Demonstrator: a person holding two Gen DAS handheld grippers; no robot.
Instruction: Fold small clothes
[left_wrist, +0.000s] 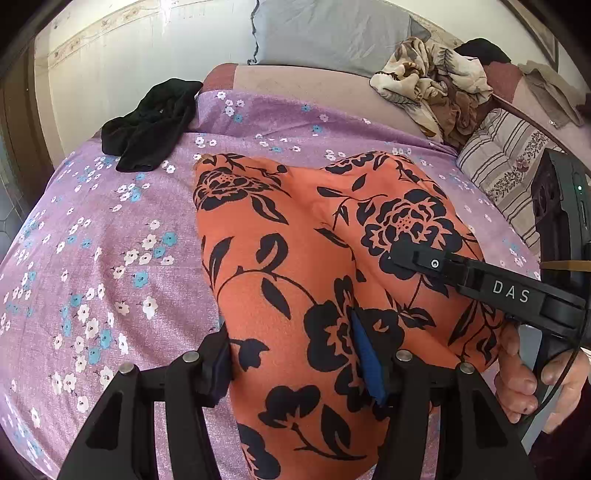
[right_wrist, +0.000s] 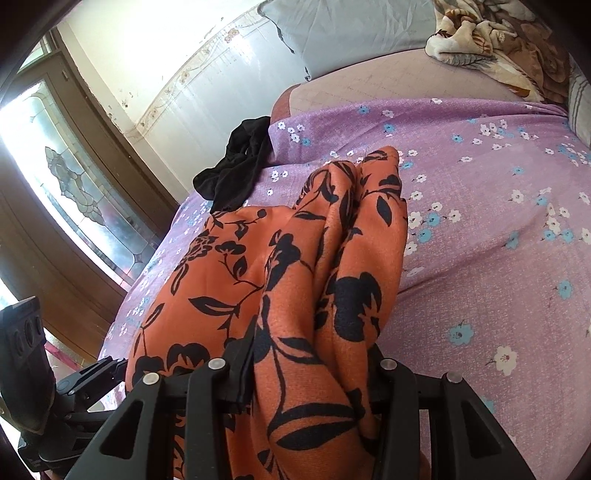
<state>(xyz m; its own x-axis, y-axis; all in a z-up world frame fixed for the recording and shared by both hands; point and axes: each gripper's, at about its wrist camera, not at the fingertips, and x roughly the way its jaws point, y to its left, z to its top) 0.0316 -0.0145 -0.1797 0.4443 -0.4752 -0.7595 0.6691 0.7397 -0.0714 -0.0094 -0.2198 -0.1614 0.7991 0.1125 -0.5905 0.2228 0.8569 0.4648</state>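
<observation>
Fold's barely started: both grippers, left (left_wrist: 299, 365) and right (right_wrist: 314, 369), are clamped on the orange cloth (left_wrist: 295, 236), lifted mid-frame over the bed (left_wrist: 110, 258), black garment (left_wrist: 151, 125) waiting upper left.

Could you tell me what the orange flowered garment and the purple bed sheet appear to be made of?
Orange garment: thin woven fabric, perhaps rayon or polyester; faint sheen, soft draping folds.
Purple bed sheet: matte printed woven cloth, possibly cotton; fine speckled weave, no gloss.
</observation>
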